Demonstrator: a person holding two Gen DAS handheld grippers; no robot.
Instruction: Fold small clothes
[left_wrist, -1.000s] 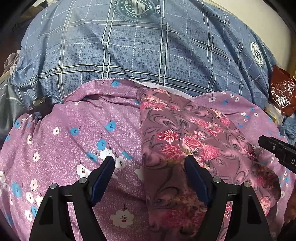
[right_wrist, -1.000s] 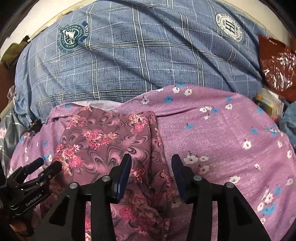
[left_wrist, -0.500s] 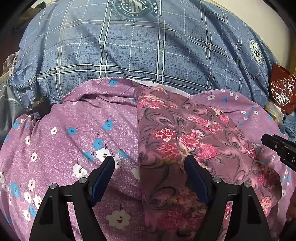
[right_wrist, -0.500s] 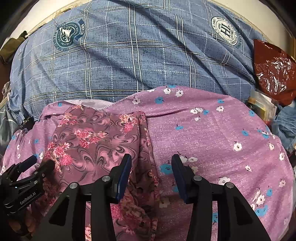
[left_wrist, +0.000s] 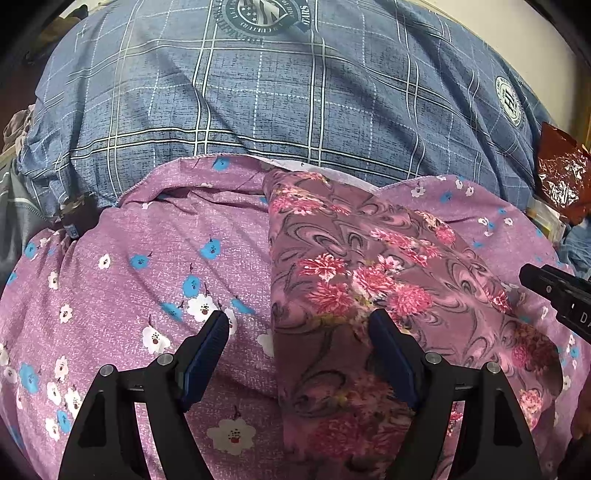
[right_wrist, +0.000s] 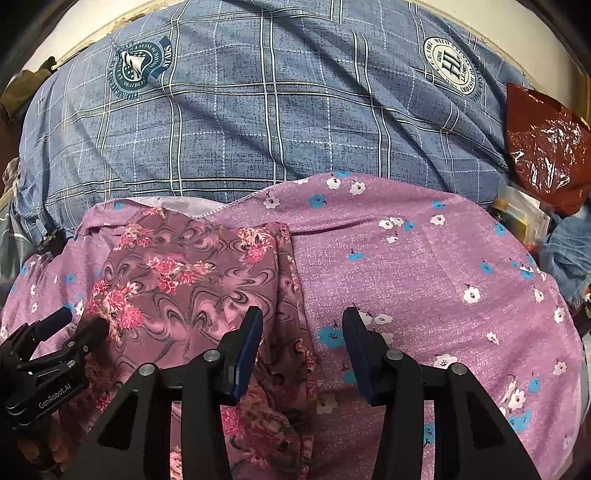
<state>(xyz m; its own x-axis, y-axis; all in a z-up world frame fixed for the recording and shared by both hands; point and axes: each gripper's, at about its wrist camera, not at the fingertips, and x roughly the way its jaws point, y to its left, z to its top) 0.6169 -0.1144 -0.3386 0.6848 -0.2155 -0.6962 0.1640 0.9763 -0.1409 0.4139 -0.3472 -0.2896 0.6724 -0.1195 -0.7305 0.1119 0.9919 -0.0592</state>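
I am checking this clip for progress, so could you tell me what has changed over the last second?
Nothing visibly changed: the left gripper and right gripper hang open over the patterned garment on the purple floral cloth, and nothing has been gripped or released.

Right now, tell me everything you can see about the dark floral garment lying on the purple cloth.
The dark floral garment is thin, soft-looking mauve fabric printed with grey swirls and pink-red blossoms. It lies folded lengthwise and slightly rumpled on the purple flowered cloth, its far end near that cloth's hem. The open left gripper straddles one long edge and the open right gripper the other; neither gripper pinches it.
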